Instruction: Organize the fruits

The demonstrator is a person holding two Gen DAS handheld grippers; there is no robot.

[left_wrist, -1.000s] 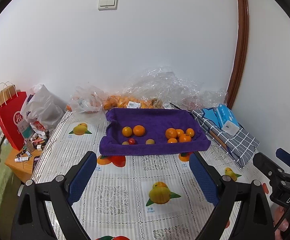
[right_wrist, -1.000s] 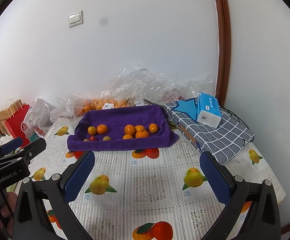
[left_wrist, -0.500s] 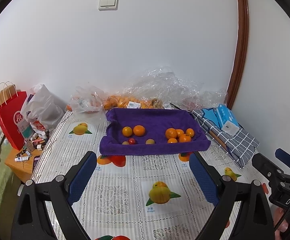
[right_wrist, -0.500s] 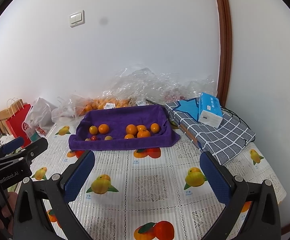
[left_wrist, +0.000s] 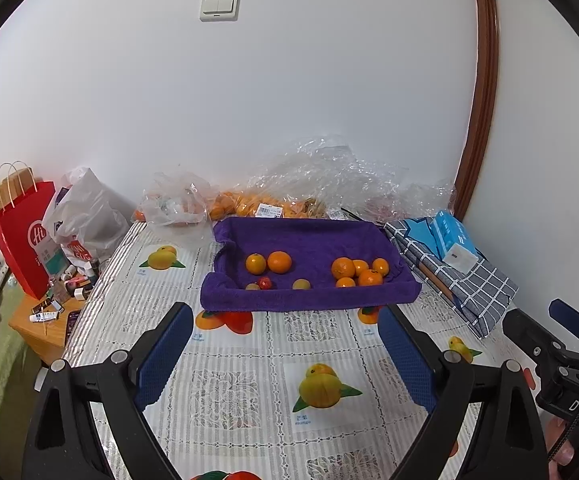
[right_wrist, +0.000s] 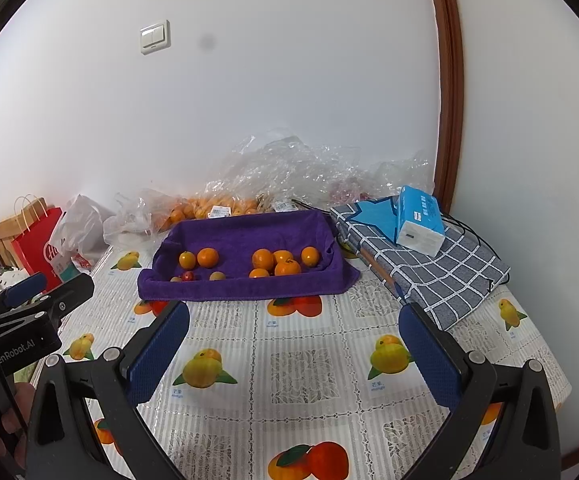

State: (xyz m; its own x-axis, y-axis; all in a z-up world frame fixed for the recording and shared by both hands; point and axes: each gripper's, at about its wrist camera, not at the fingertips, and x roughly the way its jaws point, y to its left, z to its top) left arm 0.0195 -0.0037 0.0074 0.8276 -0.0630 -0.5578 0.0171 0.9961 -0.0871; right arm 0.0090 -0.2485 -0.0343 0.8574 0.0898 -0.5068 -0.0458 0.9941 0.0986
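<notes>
A purple towel-lined tray (left_wrist: pixel 309 298) (right_wrist: pixel 245 288) sits at the back of the table. In it lie two oranges (left_wrist: pixel 279 262) at the left, a cluster of several oranges (left_wrist: pixel 357 270) (right_wrist: pixel 281 262) at the right, and small fruits at the front, one red (left_wrist: pixel 264 283) (right_wrist: pixel 187 276). My left gripper (left_wrist: pixel 285 344) is open and empty over the tablecloth, well short of the tray. My right gripper (right_wrist: pixel 293 344) is open and empty too, also short of the tray. Each gripper shows at the edge of the other's view.
Clear plastic bags with more oranges (left_wrist: pixel 249 204) lie behind the tray. A checked bag (right_wrist: pixel 429 272) with a blue tissue pack (right_wrist: pixel 417 220) lies to the right. A red paper bag (left_wrist: pixel 21 236) and a white plastic bag (left_wrist: pixel 85 220) stand at the left by a bedside stand.
The right gripper has shifted slightly, so the scene sits a little to the right in its view. The left gripper has barely moved. Both stay open.
</notes>
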